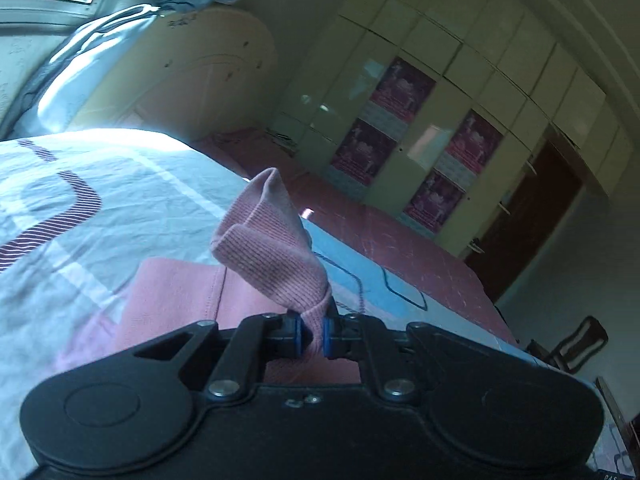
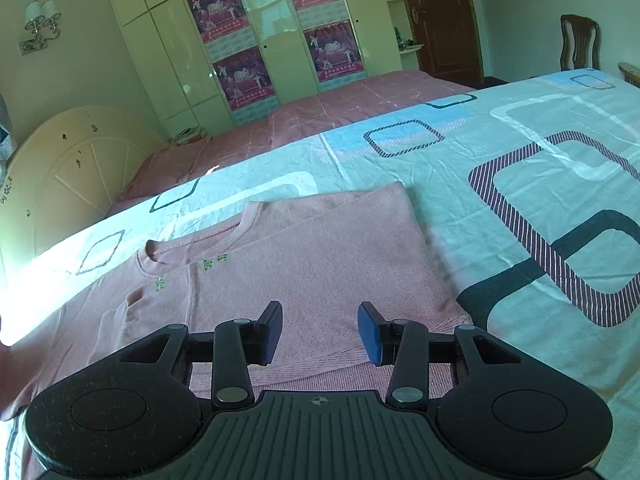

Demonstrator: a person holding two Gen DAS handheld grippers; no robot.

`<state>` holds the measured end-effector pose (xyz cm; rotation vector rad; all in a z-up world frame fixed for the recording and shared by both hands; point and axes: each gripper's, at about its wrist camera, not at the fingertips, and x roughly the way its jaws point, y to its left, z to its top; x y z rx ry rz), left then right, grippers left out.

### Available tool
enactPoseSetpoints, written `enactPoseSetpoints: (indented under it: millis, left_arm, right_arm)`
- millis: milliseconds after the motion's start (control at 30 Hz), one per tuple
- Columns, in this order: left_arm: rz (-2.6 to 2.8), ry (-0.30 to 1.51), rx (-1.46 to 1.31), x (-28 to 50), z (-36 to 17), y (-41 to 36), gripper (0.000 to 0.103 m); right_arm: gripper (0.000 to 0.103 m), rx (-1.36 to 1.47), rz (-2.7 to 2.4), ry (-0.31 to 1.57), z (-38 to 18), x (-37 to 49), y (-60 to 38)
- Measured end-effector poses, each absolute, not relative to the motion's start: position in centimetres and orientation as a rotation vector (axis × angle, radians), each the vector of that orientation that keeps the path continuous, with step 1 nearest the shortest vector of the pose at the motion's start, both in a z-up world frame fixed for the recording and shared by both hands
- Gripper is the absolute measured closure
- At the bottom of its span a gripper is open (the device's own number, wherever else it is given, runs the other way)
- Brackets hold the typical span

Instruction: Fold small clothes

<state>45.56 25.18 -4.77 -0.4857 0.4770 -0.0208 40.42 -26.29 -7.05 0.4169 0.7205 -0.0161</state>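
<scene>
I see a pink ribbed top [image 2: 320,256] with small pale-green marks near its neckline. The sheet [image 2: 500,152] under it is pale mint and white, printed with rounded squares in light blue, black and maroon-and-white stripes. Beyond it lies a dusty-pink quilt [image 2: 320,120]. The wardrobe [image 2: 172,52] is cream, carrying magenta posters [image 2: 218,18]. Both tools are black with blue pads [image 2: 370,334].
</scene>
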Motion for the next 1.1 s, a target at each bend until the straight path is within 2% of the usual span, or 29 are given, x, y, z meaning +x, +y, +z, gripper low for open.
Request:
enactPoseSetpoints:
  millis: [267, 500, 567, 600, 633, 700, 900, 1100]
  left_arm:
    - [-0.271, 0.617, -0.234, 49.0, -7.0, 7.7, 0.095]
    - [-0.39, 0.772, -0.061, 50.4, -12.5, -1.4, 0.094]
    - [-0.417, 0.827, -0.008, 50.5, -14.3, -2.9, 0.083]
    - [-0.433, 0.795, 0.014, 50.1, -14.9, -3.2, 0.068]
    - [-0.463, 0.778, 0.023, 49.7, -15.1, -3.5, 0.048]
    - [-0.489, 0.76, 0.047, 48.6, -14.7, -4.2, 0.035]
    - [-0.411, 0.678, 0.031, 44.8, -11.8, 0.1, 0.037]
    - [-0.188, 0.669, 0.057, 40.0, -10.1, 10.0, 0.048]
  right_arm:
    - [0.06, 0.494, 0.009, 0.715, -7.1, 38.8, -28.7]
    - [0.06, 0.575, 0.019, 0.723, -7.2, 37.4, -31.3]
    - [0.06, 0.597, 0.026, 0.726, -7.2, 37.0, -31.7]
    - [0.06, 0.607, 0.03, 0.727, -7.2, 36.9, -31.9]
    - [0.06, 0.615, 0.034, 0.728, -7.2, 36.8, -31.9]
    - [0.06, 0.632, 0.048, 0.734, -7.2, 36.8, -31.8]
    - [0.06, 0.687, 0.159, 0.756, -7.8, 38.2, -29.1]
    - [0.06, 0.743, 0.267, 0.808, -9.5, 41.6, -24.4]
